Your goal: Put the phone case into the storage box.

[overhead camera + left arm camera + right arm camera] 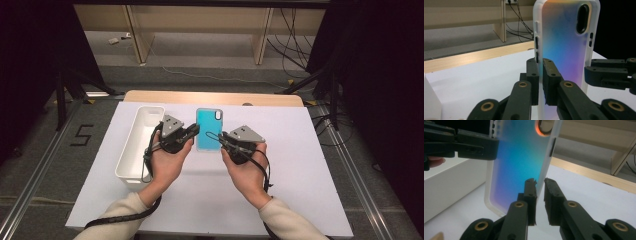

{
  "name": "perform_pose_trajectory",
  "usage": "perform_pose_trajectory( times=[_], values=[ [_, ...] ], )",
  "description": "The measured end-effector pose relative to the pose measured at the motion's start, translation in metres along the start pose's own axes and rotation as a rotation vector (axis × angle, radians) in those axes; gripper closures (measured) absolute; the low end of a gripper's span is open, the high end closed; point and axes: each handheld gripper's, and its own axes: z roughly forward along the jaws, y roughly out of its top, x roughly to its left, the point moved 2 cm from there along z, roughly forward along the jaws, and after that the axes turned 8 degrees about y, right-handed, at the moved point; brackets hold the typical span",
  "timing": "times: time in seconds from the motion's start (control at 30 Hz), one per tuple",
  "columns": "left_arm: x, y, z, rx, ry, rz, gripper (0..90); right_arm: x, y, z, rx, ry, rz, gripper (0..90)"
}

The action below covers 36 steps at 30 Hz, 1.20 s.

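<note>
teal phone case point(208, 129) clamped by left gripper point(192, 132); right gripper point(221, 138) jaws slightly parted.

- Both forearms in cream sleeves come in from the near edge, angled inward, palms up.
- Left claw point(192, 131): black, grey plate on top, jaws nearly together, clamped on sth thin.
- Right claw point(221, 138): same build, points toward the left one; a gap shows beside one pad point(551, 195).
</note>
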Motion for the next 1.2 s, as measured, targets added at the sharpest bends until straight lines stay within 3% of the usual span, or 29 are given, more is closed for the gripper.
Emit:
perform_pose_trajectory(
  times=[0.07,0.2,0.3,0.67,0.83,0.9,0.97,1.2],
  values=[
    [-0.0007,0.0004,-0.0006,-0.008,0.010,0.021,85.2,0.0021,-0.0011,0.0008,0.010,0.021,0.033,80.0],
    [0.0012,0.0002,0.0000,-0.010,0.012,0.022,86.0,0.0032,-0.0013,0.0022,0.000,0.020,0.007,79.9],
    [0.0011,-0.0006,-0.0001,-0.009,0.024,0.038,86.2,0.0041,-0.0025,0.0034,0.011,0.044,0.037,79.0],
    [0.0014,-0.0005,-0.0006,-0.027,0.046,0.070,88.1,0.0027,-0.0011,0.0036,-0.013,0.099,0.057,58.4],
    [0.0031,-0.0007,-0.0004,-0.028,0.057,0.071,88.2,0.0012,0.0017,0.0016,-0.042,0.086,0.023,47.6],
    [0.0037,-0.0004,-0.0006,-0.030,0.059,0.070,88.2,0.0020,0.0025,0.0010,-0.046,0.112,0.041,44.9],
    [0.0044,0.0002,-0.0011,-0.033,0.066,0.068,88.2,0.0004,0.0030,0.0008,-0.066,0.100,0.012,41.2],
    [0.0083,0.0019,-0.0021,-0.036,0.079,0.069,88.2,-0.0002,0.0018,-0.0003,-0.091,0.152,-0.028,29.7]
  ],
)
